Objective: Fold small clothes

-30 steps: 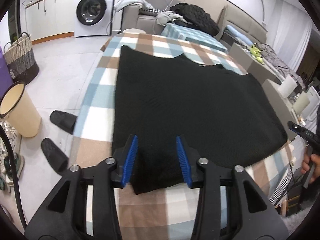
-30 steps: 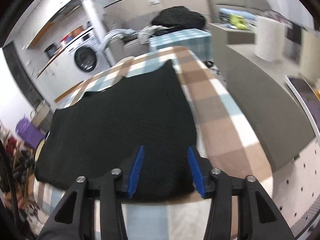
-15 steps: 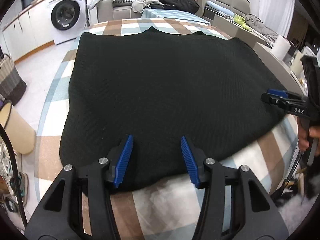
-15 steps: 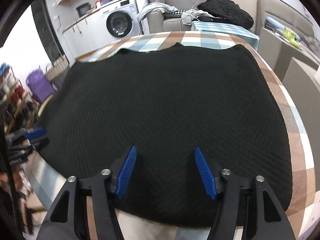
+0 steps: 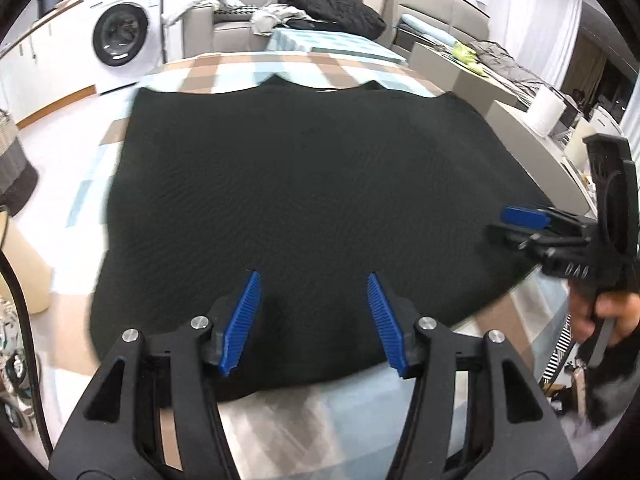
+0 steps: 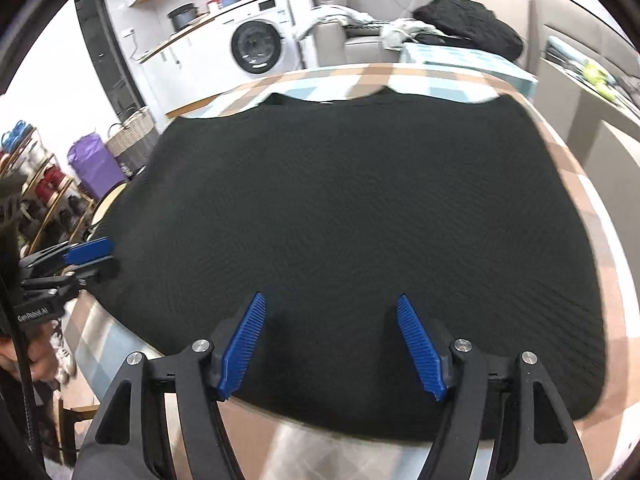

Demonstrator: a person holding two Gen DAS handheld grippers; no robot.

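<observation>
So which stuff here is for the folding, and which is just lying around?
For the folding:
black knitted garment
left hand-held gripper, open
right hand-held gripper, open
checked table cover

Just lying around:
washing machine
wicker basket
purple bag

My left gripper (image 5: 314, 308) and right gripper (image 6: 331, 336) are black frames with ribbed blue pads (image 5: 241, 322), silver screws (image 6: 460, 345), white lettering and a black cable (image 5: 20, 320).

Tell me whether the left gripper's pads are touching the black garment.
Cannot tell. In the left wrist view the left gripper stands open over the black garment near its hem, but neither view shows contact or gap plainly.
</observation>
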